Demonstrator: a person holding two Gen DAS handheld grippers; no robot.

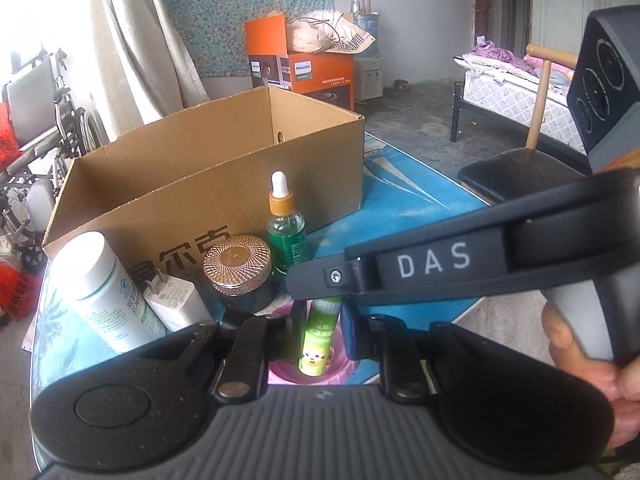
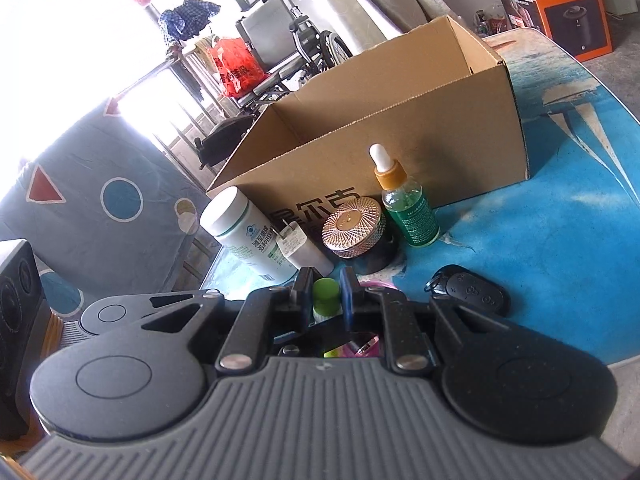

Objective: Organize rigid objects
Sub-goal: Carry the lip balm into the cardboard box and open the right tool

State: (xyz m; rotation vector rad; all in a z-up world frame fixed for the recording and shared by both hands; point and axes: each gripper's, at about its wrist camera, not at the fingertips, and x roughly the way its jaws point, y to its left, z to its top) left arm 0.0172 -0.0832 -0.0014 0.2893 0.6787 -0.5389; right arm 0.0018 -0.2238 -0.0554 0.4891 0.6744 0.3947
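Note:
An open cardboard box stands on the blue table; it also shows in the right wrist view. In front of it stand a white bottle, a white charger plug, a dark jar with a rose-gold lid and a green dropper bottle. A green tube stands in a pink cup between my left gripper's fingers. My right gripper is shut on the tube's green cap; its arm crosses the left wrist view.
A black key fob lies on the blue tabletop to the right. An orange Philips box, a wheelchair, a chair and a bed stand around the table. A patterned cushion is at the left.

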